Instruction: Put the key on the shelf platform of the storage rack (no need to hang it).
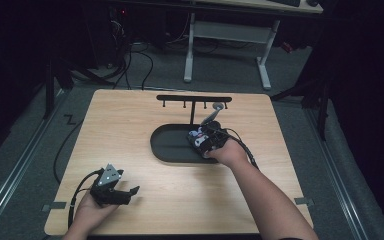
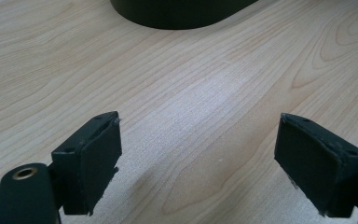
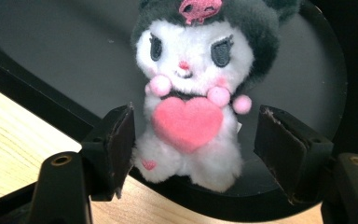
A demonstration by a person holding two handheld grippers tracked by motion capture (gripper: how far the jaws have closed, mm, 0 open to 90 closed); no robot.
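Note:
A small white plush toy [image 3: 191,88] with a dark hood and a pink heart on its chest lies on the near edge of a black oval tray [image 3: 51,46], its feet over the rim. My right gripper [image 3: 196,126] is open around it, one jaw on each side of its body; the right pad stands clear of the fur. From above, the right gripper [image 1: 200,137] sits at the right end of the tray [image 1: 167,145], over the plush toy [image 1: 195,135]. My left gripper [image 1: 130,192] rests open and empty near the table's front left, seen up close as two spread jaws [image 2: 200,158].
A black rack with hooks [image 1: 194,99] stands behind the tray, and a grey piece [image 1: 219,106] hangs at its right end. The wooden table [image 1: 130,120] has cables and a white desk frame [image 1: 227,45] beyond it. The tray's rim [image 2: 177,11] lies ahead of the left gripper.

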